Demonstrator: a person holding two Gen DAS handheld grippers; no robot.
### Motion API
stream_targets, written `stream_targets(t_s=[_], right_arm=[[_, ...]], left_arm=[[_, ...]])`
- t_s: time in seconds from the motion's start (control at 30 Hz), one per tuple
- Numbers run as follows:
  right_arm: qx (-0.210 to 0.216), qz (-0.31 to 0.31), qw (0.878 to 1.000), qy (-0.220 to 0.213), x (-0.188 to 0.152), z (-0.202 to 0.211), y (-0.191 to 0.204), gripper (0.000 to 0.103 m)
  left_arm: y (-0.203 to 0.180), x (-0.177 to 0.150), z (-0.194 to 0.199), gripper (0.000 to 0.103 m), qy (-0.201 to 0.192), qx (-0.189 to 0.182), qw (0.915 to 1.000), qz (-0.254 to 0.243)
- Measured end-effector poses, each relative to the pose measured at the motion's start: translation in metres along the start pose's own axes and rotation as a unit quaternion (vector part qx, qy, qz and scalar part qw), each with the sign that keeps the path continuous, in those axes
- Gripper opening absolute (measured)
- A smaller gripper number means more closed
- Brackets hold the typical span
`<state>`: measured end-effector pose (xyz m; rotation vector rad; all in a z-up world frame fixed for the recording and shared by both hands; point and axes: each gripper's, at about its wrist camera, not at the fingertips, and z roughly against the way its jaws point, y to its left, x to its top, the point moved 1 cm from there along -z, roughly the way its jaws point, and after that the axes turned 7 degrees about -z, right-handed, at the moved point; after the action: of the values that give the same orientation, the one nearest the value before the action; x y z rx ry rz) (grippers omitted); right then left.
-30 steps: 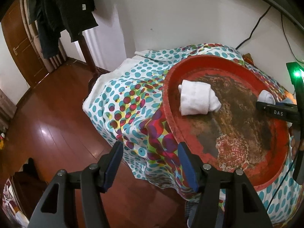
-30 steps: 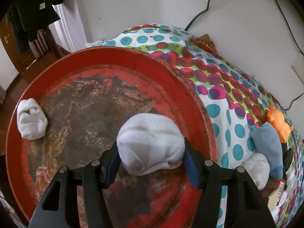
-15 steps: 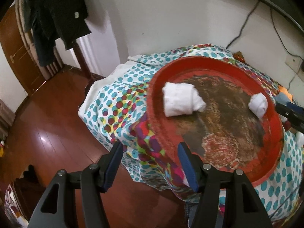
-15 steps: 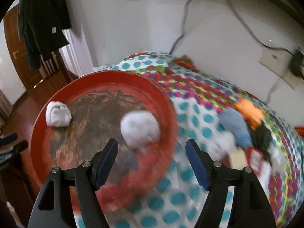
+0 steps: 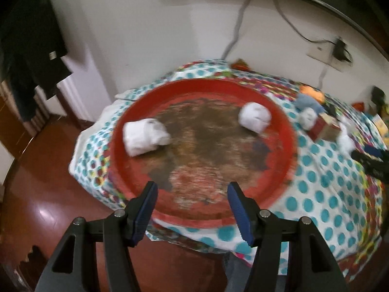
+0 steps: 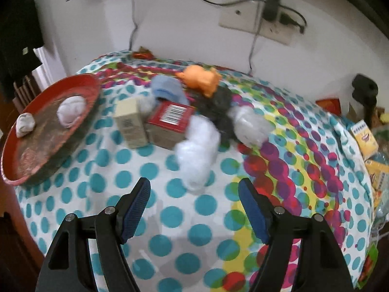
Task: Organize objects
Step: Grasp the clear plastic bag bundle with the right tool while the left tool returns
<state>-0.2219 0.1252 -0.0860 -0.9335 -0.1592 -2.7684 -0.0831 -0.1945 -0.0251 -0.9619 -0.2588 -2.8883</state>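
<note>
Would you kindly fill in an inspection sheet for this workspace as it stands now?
Surface: polka-dot tablecloth over the table.
Job's things: red tray holds two white rolled socks; loose white socks, blue sock, orange sock lie beside it.
Clutter: red box, beige box, yellow packets.
Grippers: left hand-held gripper open, empty; right hand-held gripper open, empty, jaws just opened.
Cables: grey cable, wall socket.
Surroundings: wooden floor, hanging dark clothes.

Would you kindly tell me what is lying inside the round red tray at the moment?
Two rolled white socks lie apart on the worn floor of the round red tray. Nothing else shows inside; whatever the rolls cover stays hidden.
</note>
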Motion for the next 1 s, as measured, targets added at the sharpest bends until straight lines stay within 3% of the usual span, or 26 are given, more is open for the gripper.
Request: stream_targets(t_s=[0.1,0.2,0.27,0.37,0.43,0.53,0.57,0.67,1.0], right_arm=[[0.004,-0.018,1.0,0.01,0.0,-0.016,-0.005,0.073],[0.025,-0.03,0.999,0.021,0.008,-0.026,-0.005,0.073],[0.017,-0.028,0.999,0.016,0.016,-0.033,-0.001,0.075],[0.008,-0.024,0.999,0.023,0.02,-0.051,0.003,0.074],[-0.005,-0.01,1.0,0.023,0.021,-0.06,0.006,0.068],[0.001,-0.016,1.0,0.015,0.022,-0.062,0.002,0.043],[0.006,-0.021,1.0,0.014,0.022,-0.061,-0.001,0.04],[0.005,-0.023,1.0,0.005,0.017,-0.054,-0.013,0.036],[-0.006,-0.035,0.999,-0.006,-0.009,-0.032,-0.065,0.036]], left_arm=[[-0.019,0.0,0.0,0.061,0.004,-0.006,0.9997,-0.023],[-0.028,0.0,0.003,0.061,0.004,-0.038,0.9991,-0.02],[-0.036,0.0,0.005,0.061,0.003,-0.055,0.9982,-0.025],[-0.046,-0.002,0.003,0.061,0.003,-0.047,0.9979,-0.045],[-0.048,-0.004,0.0,0.061,0.011,-0.046,0.9978,-0.047],[-0.048,-0.006,-0.006,0.061,0.018,-0.044,0.9977,-0.048],[-0.048,-0.007,-0.008,0.061,0.02,-0.043,0.9977,-0.048],[-0.05,-0.008,-0.014,0.061,0.028,-0.045,0.9972,-0.052],[-0.077,-0.013,-0.013,0.061,0.018,-0.055,0.9946,-0.086]])
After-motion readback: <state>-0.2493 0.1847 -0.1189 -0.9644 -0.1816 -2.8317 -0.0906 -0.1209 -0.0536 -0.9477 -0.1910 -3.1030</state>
